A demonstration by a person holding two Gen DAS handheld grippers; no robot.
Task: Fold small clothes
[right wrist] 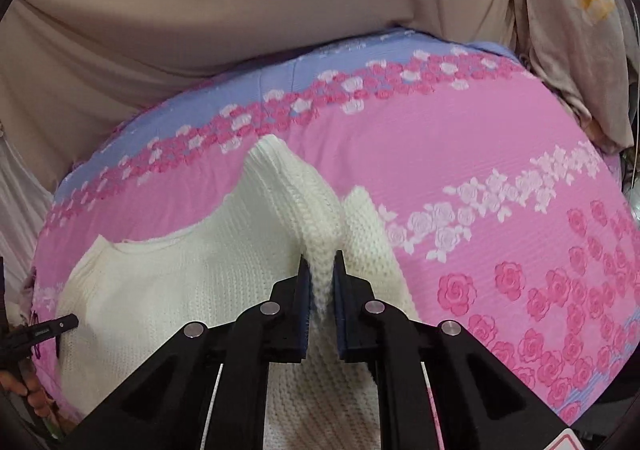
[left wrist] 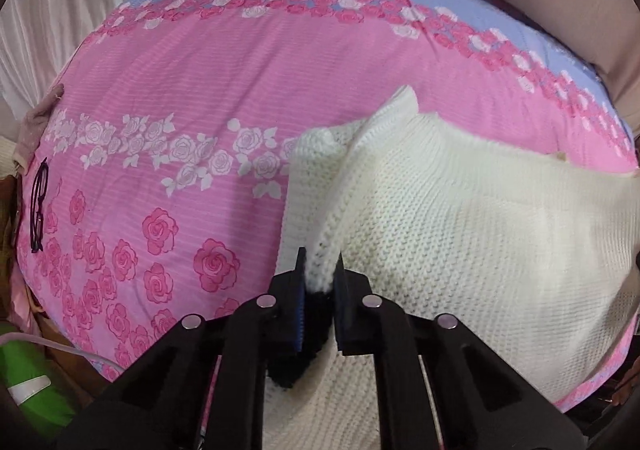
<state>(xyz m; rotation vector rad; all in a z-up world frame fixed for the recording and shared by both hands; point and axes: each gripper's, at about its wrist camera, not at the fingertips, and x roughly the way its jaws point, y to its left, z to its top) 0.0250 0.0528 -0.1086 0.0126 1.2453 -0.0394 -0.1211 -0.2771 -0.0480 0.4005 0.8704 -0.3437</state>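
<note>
A cream knitted sweater (left wrist: 472,218) lies on a pink rose-print bedspread (left wrist: 192,82). My left gripper (left wrist: 320,270) is shut on a ribbed edge of the sweater and lifts it into a ridge; the rest spreads to the right. In the right wrist view my right gripper (right wrist: 321,270) is shut on another raised fold of the same sweater (right wrist: 180,282), whose body spreads to the left on the bedspread (right wrist: 460,154). The left gripper's tip (right wrist: 56,324) shows at the far left edge there.
Black glasses (left wrist: 39,206) lie at the bedspread's left edge. A green object (left wrist: 28,378) and a cable sit lower left. Beige fabric (right wrist: 240,2) hangs behind the bed, with patterned cloth (right wrist: 568,10) at the right.
</note>
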